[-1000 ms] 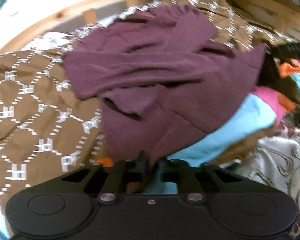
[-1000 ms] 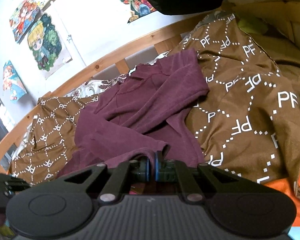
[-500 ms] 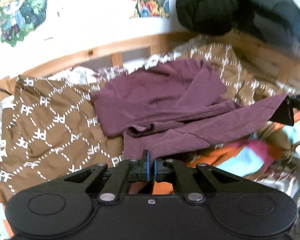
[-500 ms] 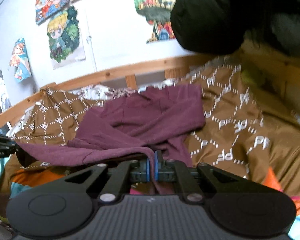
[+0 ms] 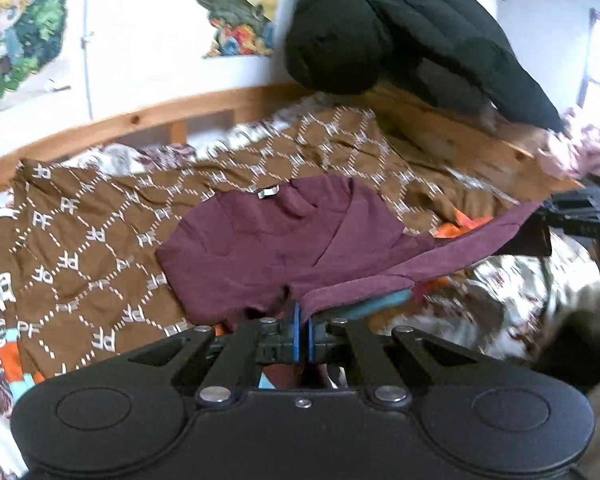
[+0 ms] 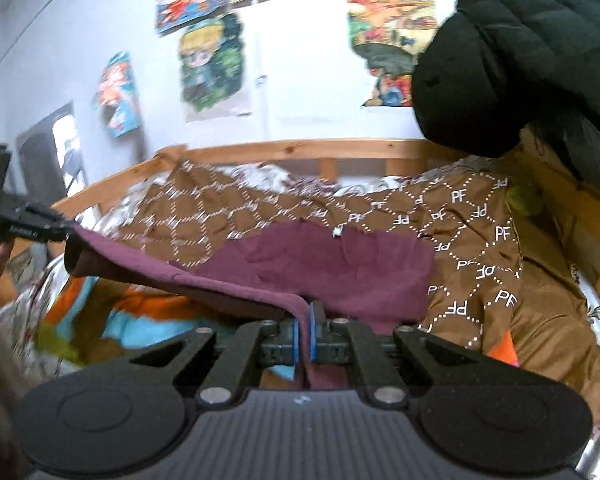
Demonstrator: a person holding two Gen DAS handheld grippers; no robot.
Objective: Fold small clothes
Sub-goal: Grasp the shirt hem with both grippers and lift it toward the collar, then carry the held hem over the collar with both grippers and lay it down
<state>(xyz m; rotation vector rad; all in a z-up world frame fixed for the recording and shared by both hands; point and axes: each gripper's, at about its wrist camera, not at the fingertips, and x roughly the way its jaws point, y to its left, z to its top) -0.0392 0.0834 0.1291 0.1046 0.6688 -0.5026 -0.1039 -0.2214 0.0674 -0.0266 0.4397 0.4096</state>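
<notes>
so the maroon top (image 5: pixel 268 248) is a soft matte knit, rumpled, its far part lying on the brown quilt (image 5: pixel 80 248) with the dotted white diamond print; the near hem is stretched in a taut band between both tools; left gripper (image 5: pixel 301 322) is pinched tight on one corner of that hem, right gripper (image 6: pixel 305 326) clamped on the other; a puffy black jacket (image 6: pixel 520 52) hangs over the wooden bed rail (image 6: pixel 300 148); the bedding underneath is blurred, patterns hard to read

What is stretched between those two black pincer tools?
The hem of the maroon shirt, pulled taut from the left gripper to the right gripper; each is clamped on a corner. Both wrist views show it.
</notes>
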